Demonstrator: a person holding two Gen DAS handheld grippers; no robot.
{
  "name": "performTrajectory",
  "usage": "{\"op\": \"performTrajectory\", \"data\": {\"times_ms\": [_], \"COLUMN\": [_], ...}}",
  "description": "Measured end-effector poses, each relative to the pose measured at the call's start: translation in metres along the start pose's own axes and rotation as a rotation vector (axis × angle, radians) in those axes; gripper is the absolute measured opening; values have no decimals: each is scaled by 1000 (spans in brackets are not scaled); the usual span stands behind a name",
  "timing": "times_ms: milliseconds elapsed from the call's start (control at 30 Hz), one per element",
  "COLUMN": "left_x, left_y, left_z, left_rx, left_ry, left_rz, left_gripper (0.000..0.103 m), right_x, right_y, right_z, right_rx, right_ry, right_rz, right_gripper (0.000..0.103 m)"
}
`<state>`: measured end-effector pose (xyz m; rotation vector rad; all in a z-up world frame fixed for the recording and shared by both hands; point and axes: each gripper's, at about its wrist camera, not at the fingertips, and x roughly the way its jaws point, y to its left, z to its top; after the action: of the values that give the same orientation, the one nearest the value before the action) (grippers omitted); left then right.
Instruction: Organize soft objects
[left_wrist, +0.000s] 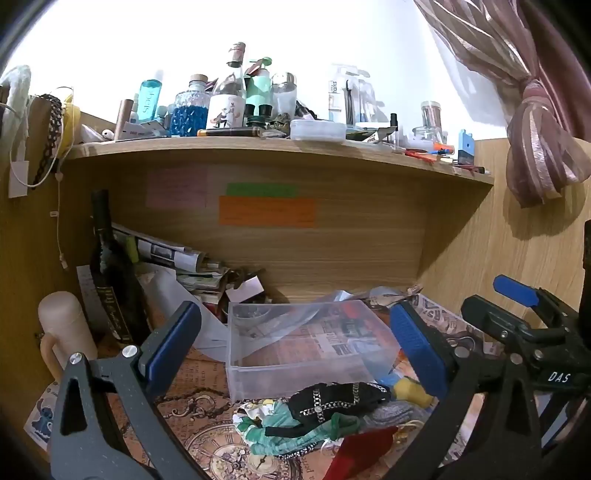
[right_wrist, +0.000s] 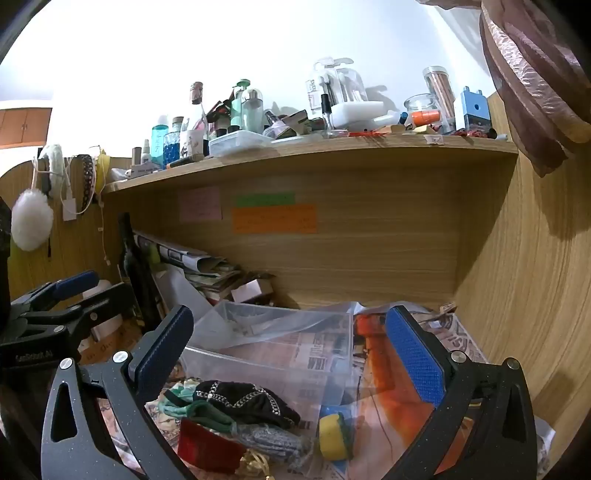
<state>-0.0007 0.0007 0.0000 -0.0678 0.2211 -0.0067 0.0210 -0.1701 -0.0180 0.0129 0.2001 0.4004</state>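
A clear plastic bin (left_wrist: 303, 347) stands on the desk under the shelf; it also shows in the right wrist view (right_wrist: 273, 350). In front of it lies a heap of soft things: a black chain-trimmed cloth (left_wrist: 336, 400) (right_wrist: 243, 400), a green fabric (left_wrist: 284, 432), a red cloth (left_wrist: 362, 454) (right_wrist: 207, 445), a grey knit piece (right_wrist: 269, 439) and a yellow sponge (left_wrist: 410, 391) (right_wrist: 332, 435). My left gripper (left_wrist: 295, 350) is open and empty above the heap. My right gripper (right_wrist: 291, 354) is open and empty; it shows at the right of the left wrist view (left_wrist: 517, 314).
A wooden shelf (left_wrist: 280, 151) crowded with bottles and jars runs overhead. A dark bottle (left_wrist: 110, 273), stacked papers (left_wrist: 177, 258) and a cream mug (left_wrist: 62, 328) stand at the left. A clear plastic bag (right_wrist: 266, 321) drapes over the bin. A curtain (left_wrist: 539, 147) hangs at the right.
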Motion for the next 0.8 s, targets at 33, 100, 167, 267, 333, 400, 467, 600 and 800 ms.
{"op": "performTrajectory", "data": {"times_ms": [33, 100, 167, 267, 333, 400, 467, 600, 800], "left_x": [0, -1, -3, 0, 4, 5, 5, 5, 6], "left_y": [0, 1, 2, 0, 2, 1, 3, 3, 1], "left_z": [0, 0, 1, 1, 1, 2, 1, 0, -2], "left_rx": [0, -3, -1, -4, -1, 1, -3, -2, 3], "left_ry": [1, 5, 9, 13, 14, 14, 11, 11, 10], "left_rz": [-2, -5, -4, -4, -6, -5, -5, -10, -11], "left_gripper": [103, 103, 103, 103, 103, 103, 103, 103, 103], "right_x": [0, 0, 1, 1, 1, 1, 1, 1, 1], "right_y": [0, 0, 0, 1, 0, 0, 1, 1, 1], "right_z": [0, -1, -1, -2, -2, -1, -1, -1, 0], "right_rx": [0, 2, 3, 3, 6, 7, 7, 8, 9], "right_ry": [1, 1, 1, 1, 1, 2, 2, 2, 1], "right_rz": [0, 0, 1, 0, 1, 2, 2, 2, 4], "right_gripper": [103, 103, 103, 103, 103, 103, 103, 103, 103]}}
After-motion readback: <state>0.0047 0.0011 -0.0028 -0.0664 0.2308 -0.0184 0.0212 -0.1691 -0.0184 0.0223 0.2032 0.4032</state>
